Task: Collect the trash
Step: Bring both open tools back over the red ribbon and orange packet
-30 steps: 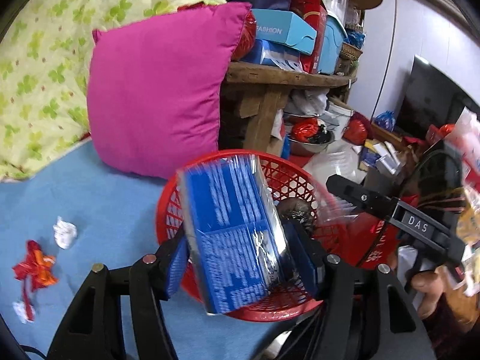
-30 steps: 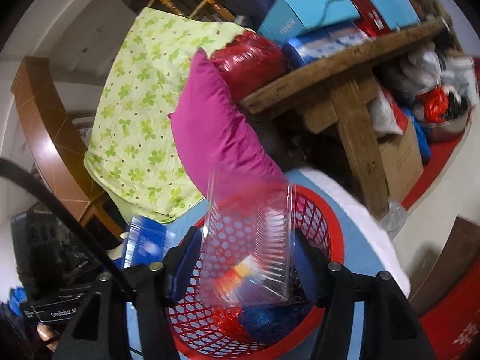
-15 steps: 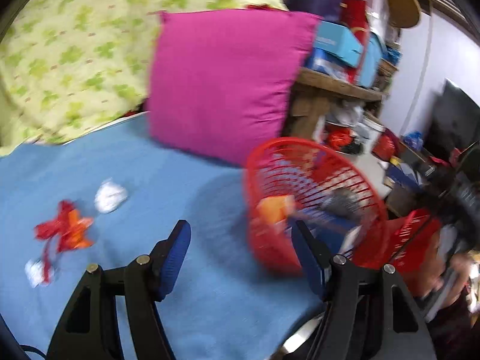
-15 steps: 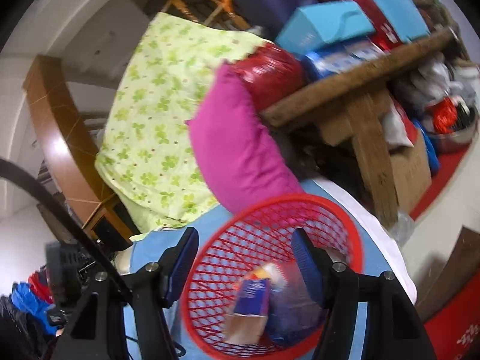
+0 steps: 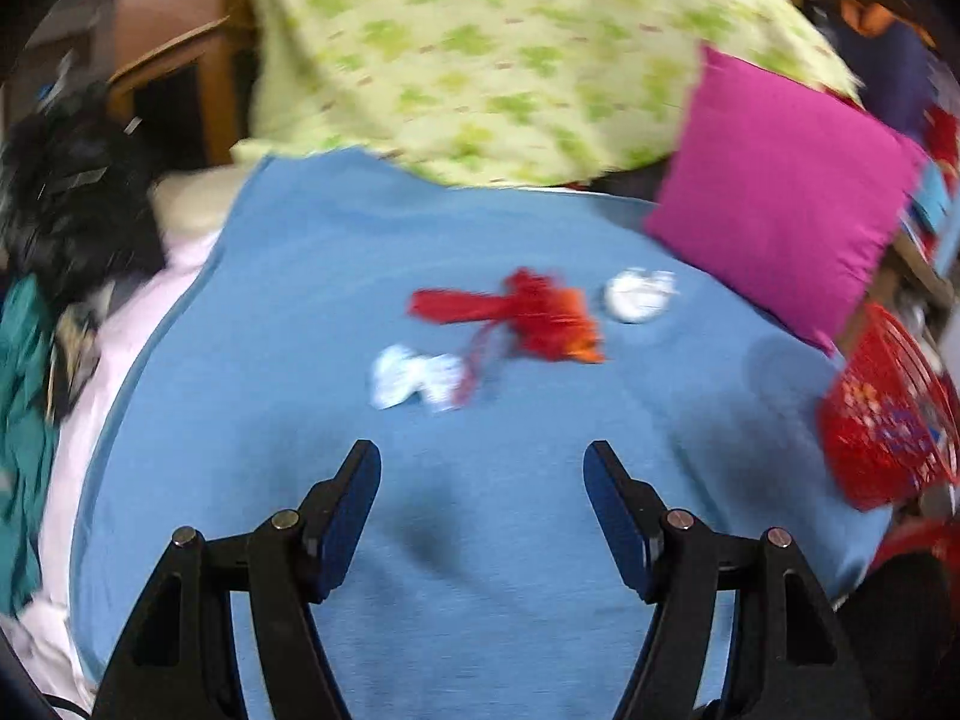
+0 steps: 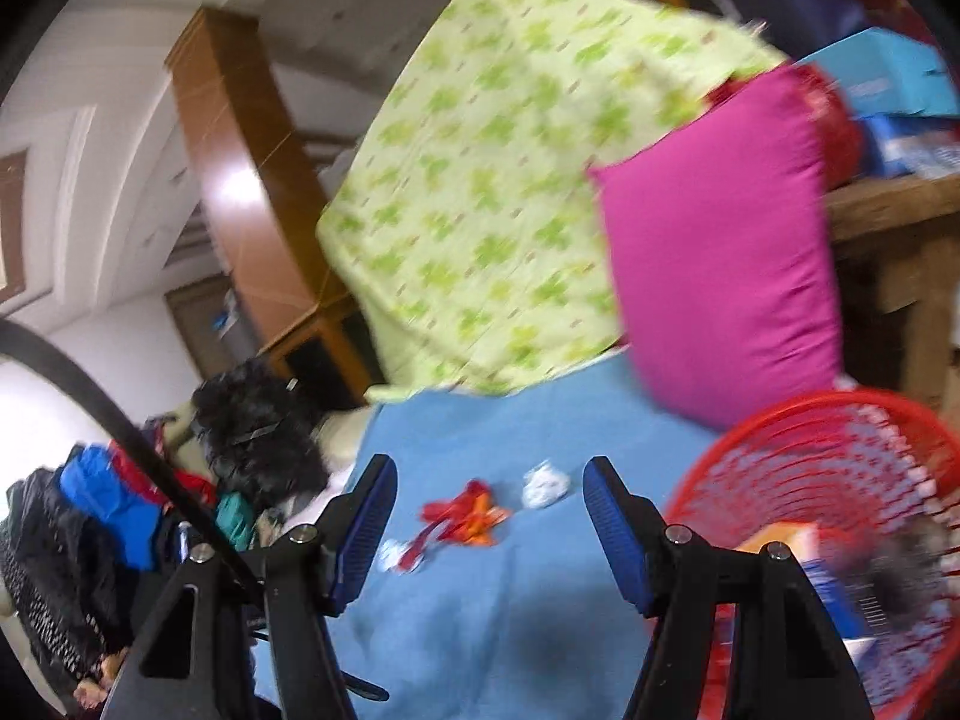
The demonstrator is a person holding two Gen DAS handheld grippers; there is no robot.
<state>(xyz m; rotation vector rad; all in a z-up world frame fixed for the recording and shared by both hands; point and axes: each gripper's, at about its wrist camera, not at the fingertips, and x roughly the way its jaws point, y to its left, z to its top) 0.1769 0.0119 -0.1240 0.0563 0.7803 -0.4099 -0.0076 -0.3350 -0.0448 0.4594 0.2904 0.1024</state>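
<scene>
A red and orange wrapper (image 5: 528, 315) lies on the blue blanket (image 5: 300, 360), with a crumpled white paper ball (image 5: 639, 294) to its right and a white scrap (image 5: 414, 378) to its left. My left gripper (image 5: 482, 462) is open and empty, hovering just short of them. The red mesh basket (image 5: 882, 420) sits at the right with trash inside. In the right wrist view my right gripper (image 6: 489, 477) is open and empty above the blanket, the wrapper (image 6: 468, 516), paper ball (image 6: 545, 485) and scrap (image 6: 393, 553) beyond it, the basket (image 6: 840, 480) at the right.
A magenta pillow (image 5: 780, 192) leans behind the trash, a green-patterned quilt (image 5: 510, 60) behind that. Dark clothes (image 5: 72, 192) pile at the left edge of the bed. A wooden bench (image 6: 900, 210) with boxes stands right of the pillow.
Both grippers let go of their items into the basket: the left a blue packet, the right a clear plastic tray. Both then swung left toward the trash on the blanket.
</scene>
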